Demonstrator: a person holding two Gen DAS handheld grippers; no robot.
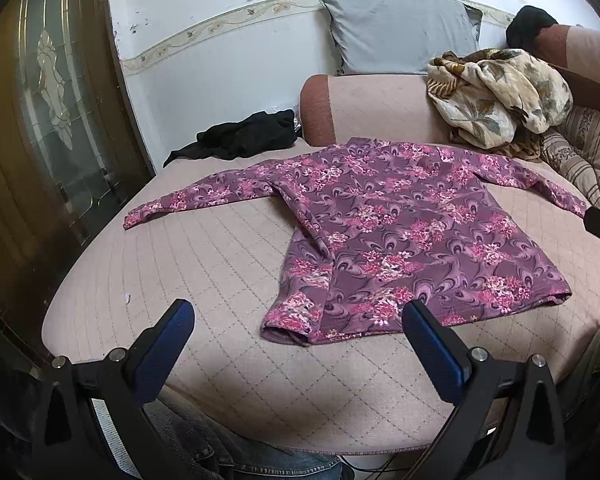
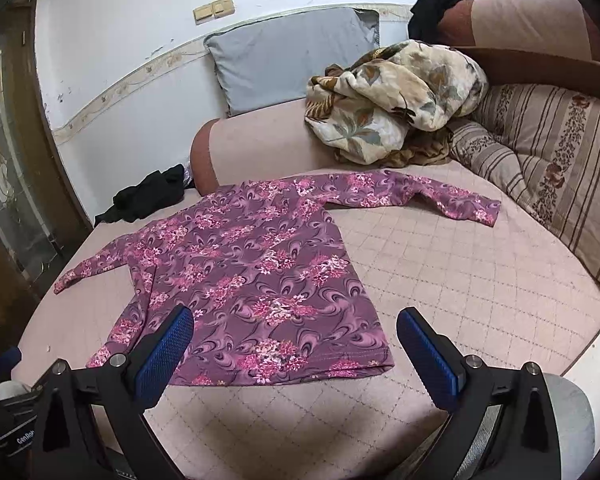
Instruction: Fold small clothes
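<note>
Left wrist: purple floral top (image 1: pixel 384 236) flat on bed (sleeves spread), just ahead of both tongs.
Left gripper (image 1: pixel 298 312) and right gripper (image 2: pixel 294 320) both spread apart, empty.

top (image 1: pixel 400 232): soft matt knit cloth, floral print
bed cover (image 1: pixel 204 256): quilted matt fabric
finger pads (image 2: pixel 166 350): blue textured rubber
door (image 1: pixel 24 128): glossy wood, patterned glass

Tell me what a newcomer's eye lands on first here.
The purple floral top lies spread flat mid-bed, both sleeves out. Behind it a crumpled cream floral blanket is heaped by the grey pillow. Both open tongs, left and right, hover near its hem, holding nothing.
</note>
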